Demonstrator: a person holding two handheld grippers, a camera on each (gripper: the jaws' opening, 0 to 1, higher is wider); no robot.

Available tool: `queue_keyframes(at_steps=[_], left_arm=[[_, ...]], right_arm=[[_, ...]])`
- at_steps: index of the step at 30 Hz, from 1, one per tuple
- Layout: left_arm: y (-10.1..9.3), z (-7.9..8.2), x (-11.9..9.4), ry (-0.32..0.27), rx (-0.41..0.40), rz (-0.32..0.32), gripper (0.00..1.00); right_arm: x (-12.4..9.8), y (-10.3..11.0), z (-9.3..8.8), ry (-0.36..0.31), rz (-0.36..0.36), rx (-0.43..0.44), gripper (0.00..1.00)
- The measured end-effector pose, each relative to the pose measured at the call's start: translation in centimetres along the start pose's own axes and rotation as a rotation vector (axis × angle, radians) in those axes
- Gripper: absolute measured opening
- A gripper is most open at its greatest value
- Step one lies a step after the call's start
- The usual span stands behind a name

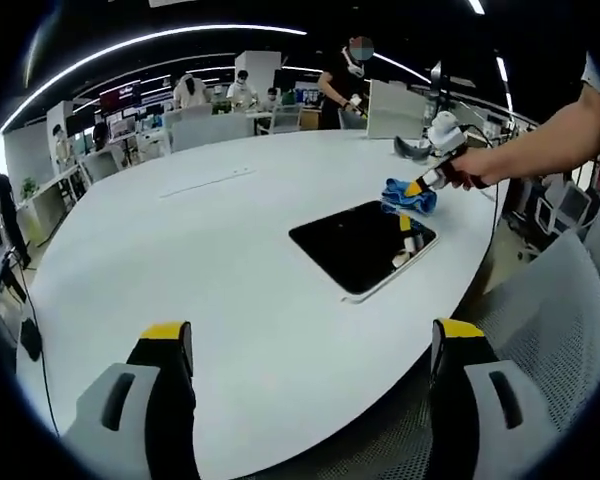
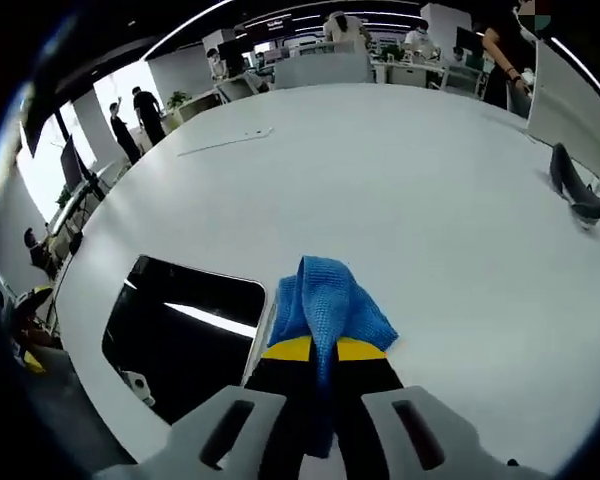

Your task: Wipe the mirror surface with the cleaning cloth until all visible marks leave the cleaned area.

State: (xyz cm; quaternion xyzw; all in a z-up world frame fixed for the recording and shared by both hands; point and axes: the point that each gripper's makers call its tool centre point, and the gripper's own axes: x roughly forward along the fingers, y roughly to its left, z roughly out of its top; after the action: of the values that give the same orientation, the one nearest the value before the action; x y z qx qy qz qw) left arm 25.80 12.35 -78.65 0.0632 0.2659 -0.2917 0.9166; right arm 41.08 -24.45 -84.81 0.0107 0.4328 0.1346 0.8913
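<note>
The right gripper (image 2: 325,352) has its jaws pinched narrow on a blue cleaning cloth (image 2: 328,300), which bunches up past the yellow tips and trails back between them; in the left gripper view the same gripper (image 1: 417,187) hangs at the far corner of the mirror (image 1: 355,245) with the cloth (image 1: 408,194) dangling just above the glass. The mirror lies flat on the big white table (image 1: 210,250), near the edge closest to the person, a dark rectangle with a pale rim; in the right gripper view it (image 2: 185,335) sits just to the left of the cloth, which looks to be over the rim or the table beside it, so I would say the wiping is about to start or resume at that corner. The left gripper (image 1: 310,345) is held back over the table's near edge, jaws spread wide and holding nothing. To do this well, I would press the cloth down flat on the glass, sweep in overlapping passes across the whole pane, and keep the mirror from sliding. I cannot make out any marks on the glass from here. Counting: one mirror, one cloth, two grippers, one table.
</note>
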Motion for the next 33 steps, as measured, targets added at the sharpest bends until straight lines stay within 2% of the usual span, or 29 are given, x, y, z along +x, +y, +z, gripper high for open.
queue_keyframes(at_steps=[5,9,10,13,19,24,28,33], left_arm=[[-0.2,0.0,0.1,-0.002,-0.020,-0.006,0.99],[-0.2,-0.1,0.1,0.003,-0.026,-0.002,0.99],[-0.1,-0.1,0.2,0.001,-0.031,-0.001,0.99],[0.0,-0.1,0.2,0.000,-0.028,0.000,0.99],[0.0,0.0,0.4,-0.002,-0.025,0.000,0.99],[0.1,0.1,0.4,-0.006,-0.024,0.005,0.99],[0.2,0.1,0.4,-0.004,-0.023,0.009,0.99],[0.3,0.2,0.4,-0.008,-0.024,0.014,0.99]], right_arm=[[-0.5,1.4,1.7,-0.034,0.029,0.030,0.01],[0.0,3.0,2.2,-0.042,0.062,0.034,0.01],[0.4,3.3,2.1,-0.039,0.050,0.085,0.01],[1.0,4.1,1.8,-0.021,0.044,0.048,0.01],[1.8,5.0,1.8,0.008,0.031,0.075,0.02],[2.7,6.0,1.1,0.099,0.052,0.127,0.02],[3.5,6.1,0.9,0.142,0.024,0.093,0.02],[4.2,6.4,0.2,0.159,0.000,0.054,0.02]])
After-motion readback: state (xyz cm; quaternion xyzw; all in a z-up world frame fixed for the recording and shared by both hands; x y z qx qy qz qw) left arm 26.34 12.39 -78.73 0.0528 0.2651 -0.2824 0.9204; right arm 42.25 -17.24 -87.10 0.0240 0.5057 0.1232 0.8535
